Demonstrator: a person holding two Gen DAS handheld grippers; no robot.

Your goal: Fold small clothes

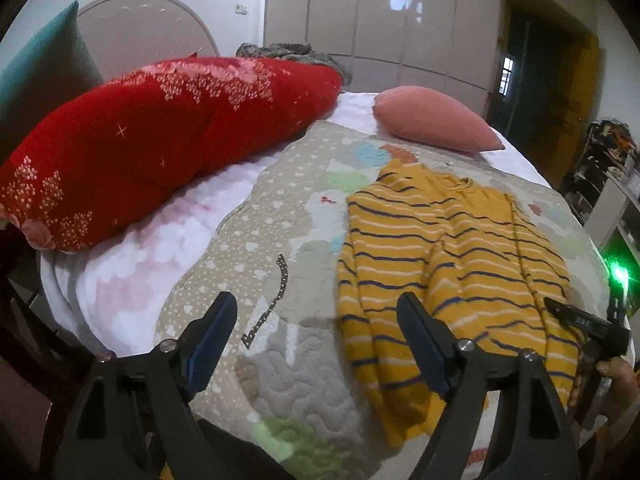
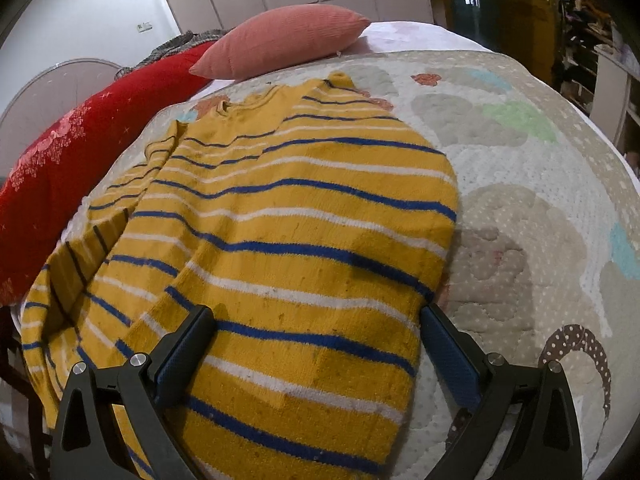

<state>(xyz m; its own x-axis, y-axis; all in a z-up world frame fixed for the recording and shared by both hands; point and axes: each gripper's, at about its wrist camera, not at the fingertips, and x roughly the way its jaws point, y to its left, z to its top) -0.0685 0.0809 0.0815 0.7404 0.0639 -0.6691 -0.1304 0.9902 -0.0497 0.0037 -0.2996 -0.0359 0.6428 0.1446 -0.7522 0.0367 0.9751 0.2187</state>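
Note:
A small yellow sweater (image 1: 452,256) with blue and white stripes lies spread on a patterned quilt (image 1: 280,224) on a bed, its neck toward the far side. It fills the right wrist view (image 2: 280,232). My left gripper (image 1: 316,304) is open and empty, low over the quilt at the sweater's near left edge. My right gripper (image 2: 316,316) is open and empty over the sweater's hem, straddling its right part. One right finger (image 1: 576,316) shows at the sweater's right side in the left wrist view.
A long red pillow (image 1: 152,140) lies along the left of the bed. A pink cushion (image 1: 436,118) sits at the far end. A pale blanket (image 1: 160,248) lies under the quilt. Wardrobe doors (image 1: 384,12) stand behind. Shelves (image 1: 612,168) stand at the right.

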